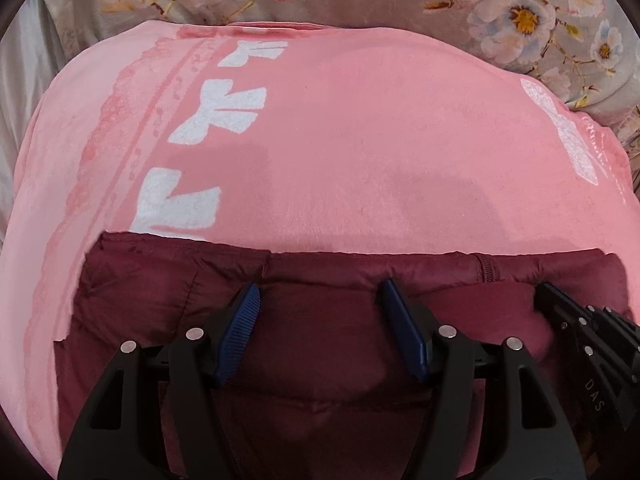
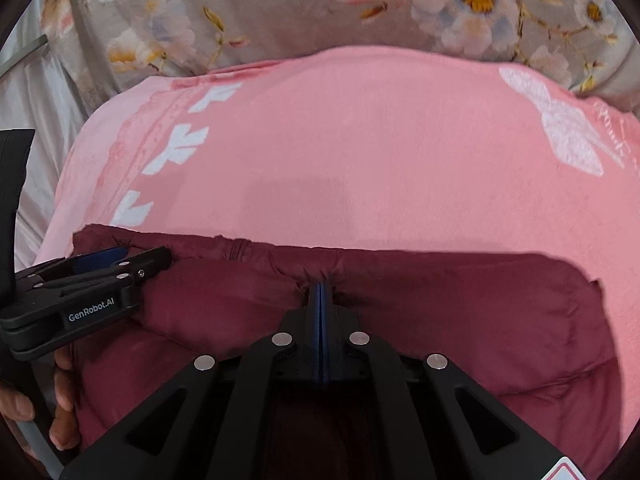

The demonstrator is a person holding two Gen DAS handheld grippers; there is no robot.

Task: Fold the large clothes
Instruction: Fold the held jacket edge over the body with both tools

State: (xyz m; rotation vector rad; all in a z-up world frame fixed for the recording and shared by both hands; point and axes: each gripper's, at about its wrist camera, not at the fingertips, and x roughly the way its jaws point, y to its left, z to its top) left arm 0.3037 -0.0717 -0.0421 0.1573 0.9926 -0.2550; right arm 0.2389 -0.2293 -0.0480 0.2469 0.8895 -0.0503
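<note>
Maroon quilted cloth fills the lower half of the left wrist view: a padded jacket (image 1: 320,320) lying folded under the left claw (image 1: 320,312), its far edge running straight across just ahead of the blue fingertips (image 1: 246,320). The two fingers stand spread apart over the cloth, nothing between them; whether their tips touch the jacket is hard to tell. At the right edge the right claw (image 1: 560,308) enters, mostly cut off, its tip down on the jacket. Beyond the jacket a pink blanket (image 1: 360,140) with white prints covers the bed, and past that a grey flowered sheet (image 1: 540,20) blurs toward the rim.

From the right wrist, the right claw (image 2: 322,284) has its fingers pressed together, pinching a puckered fold at the jacket's (image 2: 460,300) far edge. To its left the left claw (image 2: 132,260) lies side-on over the jacket's corner, and a hand (image 2: 60,400) holding it is partly cut off by the frame. Ahead lie the pink blanket (image 2: 360,140) and the flowered sheet (image 2: 260,8); pale fabric at far left is too blurred to identify.
</note>
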